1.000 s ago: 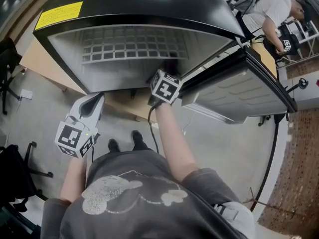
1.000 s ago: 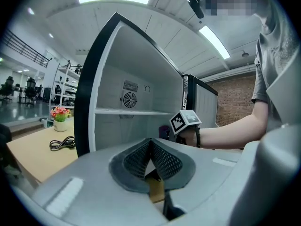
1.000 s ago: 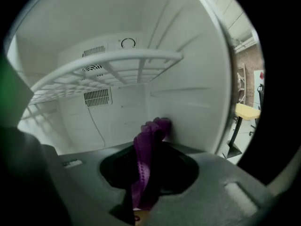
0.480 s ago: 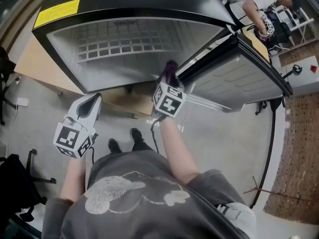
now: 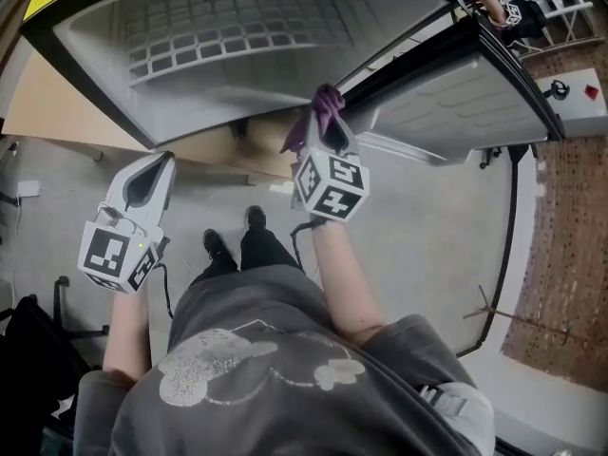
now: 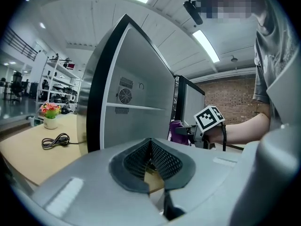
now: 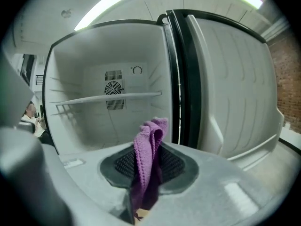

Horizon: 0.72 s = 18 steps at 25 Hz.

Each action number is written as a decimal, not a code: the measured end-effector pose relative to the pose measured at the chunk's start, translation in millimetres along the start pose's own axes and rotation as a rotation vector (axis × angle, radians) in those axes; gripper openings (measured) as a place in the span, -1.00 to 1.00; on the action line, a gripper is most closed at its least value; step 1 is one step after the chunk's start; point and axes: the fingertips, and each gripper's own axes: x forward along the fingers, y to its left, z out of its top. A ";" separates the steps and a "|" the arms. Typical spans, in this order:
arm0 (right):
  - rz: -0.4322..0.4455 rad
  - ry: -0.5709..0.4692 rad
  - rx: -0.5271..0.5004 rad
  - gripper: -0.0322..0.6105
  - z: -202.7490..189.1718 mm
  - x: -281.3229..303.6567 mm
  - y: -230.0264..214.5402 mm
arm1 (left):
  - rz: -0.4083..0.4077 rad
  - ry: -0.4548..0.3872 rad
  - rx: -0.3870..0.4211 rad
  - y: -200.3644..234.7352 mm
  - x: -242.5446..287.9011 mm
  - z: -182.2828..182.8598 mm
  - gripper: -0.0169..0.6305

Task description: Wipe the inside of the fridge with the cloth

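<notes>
The open fridge (image 5: pixel 237 55) fills the top of the head view, with its white inside, a wire shelf (image 5: pixel 228 41) and its door (image 5: pixel 456 103) swung out to the right. My right gripper (image 5: pixel 328 131) is shut on a purple cloth (image 5: pixel 318 112) just in front of the opening's lower right corner. In the right gripper view the cloth (image 7: pixel 148 145) stands up out of the shut jaws of that gripper (image 7: pixel 146 168), facing the inside shelf (image 7: pixel 108 99). My left gripper (image 5: pixel 150 167) hangs shut and empty at the left, outside the fridge (image 6: pixel 136 102).
The fridge stands on a wooden table (image 5: pixel 47 103). A coiled black cable (image 6: pixel 55 139) and a flower pot (image 6: pixel 49 116) lie on it at the left. A white box with a red button (image 5: pixel 579 98) is behind the door. My feet (image 5: pixel 252 221) are below the fridge.
My right gripper has drawn back from the fridge's lower inside edge, and the purple cloth now shows in front of the opening. The left gripper has hardly moved.
</notes>
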 end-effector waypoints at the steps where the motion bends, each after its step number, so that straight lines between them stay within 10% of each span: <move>1: -0.010 0.010 -0.001 -0.64 -5.6 -5.1 -3.4 | -0.011 0.009 -0.003 -1.4 -0.2 -1.6 -0.90; 18: 0.097 0.035 -0.029 -0.64 -45.1 -36.3 6.6 | -0.085 0.085 -0.029 -48.2 6.0 -28.1 -0.90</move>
